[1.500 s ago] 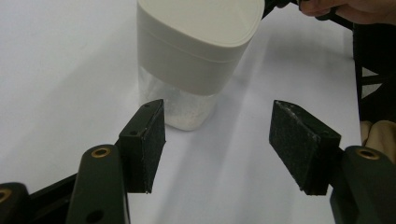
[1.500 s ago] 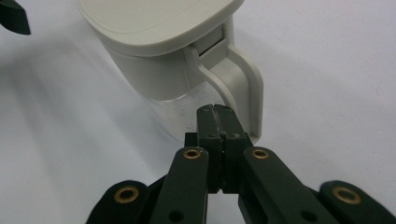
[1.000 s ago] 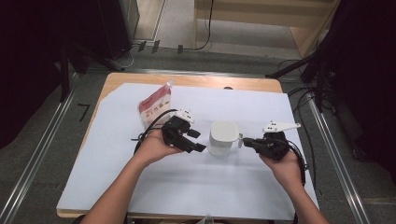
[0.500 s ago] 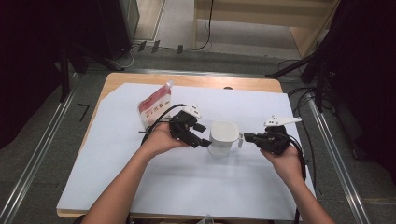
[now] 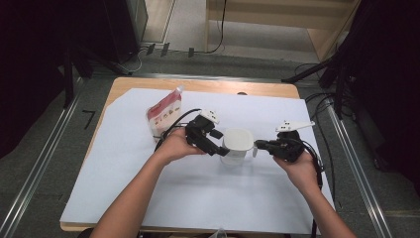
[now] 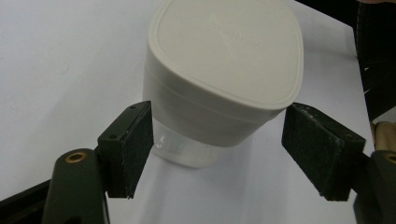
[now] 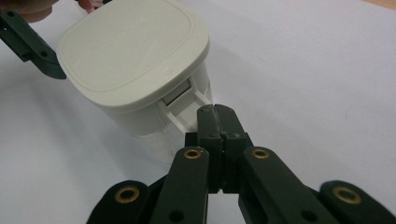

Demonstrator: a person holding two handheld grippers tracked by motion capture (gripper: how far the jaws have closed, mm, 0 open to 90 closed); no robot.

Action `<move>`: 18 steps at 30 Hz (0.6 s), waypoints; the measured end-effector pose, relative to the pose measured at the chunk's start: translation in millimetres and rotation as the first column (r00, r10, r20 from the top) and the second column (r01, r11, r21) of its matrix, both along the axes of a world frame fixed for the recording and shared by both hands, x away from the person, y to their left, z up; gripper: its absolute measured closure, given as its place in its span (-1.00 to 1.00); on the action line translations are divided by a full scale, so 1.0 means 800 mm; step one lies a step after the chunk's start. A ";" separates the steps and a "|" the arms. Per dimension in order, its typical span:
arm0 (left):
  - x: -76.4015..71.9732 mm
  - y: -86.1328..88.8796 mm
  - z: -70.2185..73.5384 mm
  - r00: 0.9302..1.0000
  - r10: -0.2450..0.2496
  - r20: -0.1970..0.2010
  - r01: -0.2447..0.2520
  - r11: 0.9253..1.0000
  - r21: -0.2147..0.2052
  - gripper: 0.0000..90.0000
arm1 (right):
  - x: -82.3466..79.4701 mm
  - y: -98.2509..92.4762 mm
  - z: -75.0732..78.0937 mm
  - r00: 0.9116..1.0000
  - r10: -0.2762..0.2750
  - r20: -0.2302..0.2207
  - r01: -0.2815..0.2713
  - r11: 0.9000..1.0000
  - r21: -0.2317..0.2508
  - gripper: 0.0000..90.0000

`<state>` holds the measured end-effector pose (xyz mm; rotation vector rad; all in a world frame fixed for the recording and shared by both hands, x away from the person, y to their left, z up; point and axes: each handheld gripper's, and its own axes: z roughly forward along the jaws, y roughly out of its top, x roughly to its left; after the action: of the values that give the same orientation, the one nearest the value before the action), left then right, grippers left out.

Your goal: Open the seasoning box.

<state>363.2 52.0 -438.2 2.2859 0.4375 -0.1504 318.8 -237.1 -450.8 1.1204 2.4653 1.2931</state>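
White lidded container [image 5: 238,145] stood mid-table on the white sheet [image 5: 148,198], its handle [image 7: 187,112] clamped by the right gripper [image 5: 261,145], left gripper [image 5: 218,148] brought in from the left, jaws just widened, flanking the lid untouched, red pouch [image 5: 163,113] left behind.

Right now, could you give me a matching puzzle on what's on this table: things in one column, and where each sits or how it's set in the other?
Things:
1. white lidded container
2. red and white pouch
3. left gripper
4. right gripper

Places or states:
A. fingers closed together
B. fingers spread apart
C. lies off to the left, farther back
D. stands between the two grippers

Pairs: 1-D, 2-C, 3-B, 4-A.

The left gripper's fingers have just been opening, with the container between them.
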 end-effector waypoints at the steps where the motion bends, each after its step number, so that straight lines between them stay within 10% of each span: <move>1: 0.000 -0.001 0.000 1.000 -0.001 0.005 0.001 1.000 0.000 -0.44 | -0.001 0.000 0.000 1.000 -0.002 0.004 0.002 1.000 -0.004 1.00; 18: 0.005 -0.023 -0.005 0.999 -0.024 0.039 0.024 1.000 0.019 -0.68 | -0.003 0.001 -0.001 1.000 -0.015 0.012 0.015 1.000 -0.005 1.00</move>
<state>367.5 33.6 -442.4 2.3087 0.3930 -0.1142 316.2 -236.0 -451.4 1.1241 2.4457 1.2854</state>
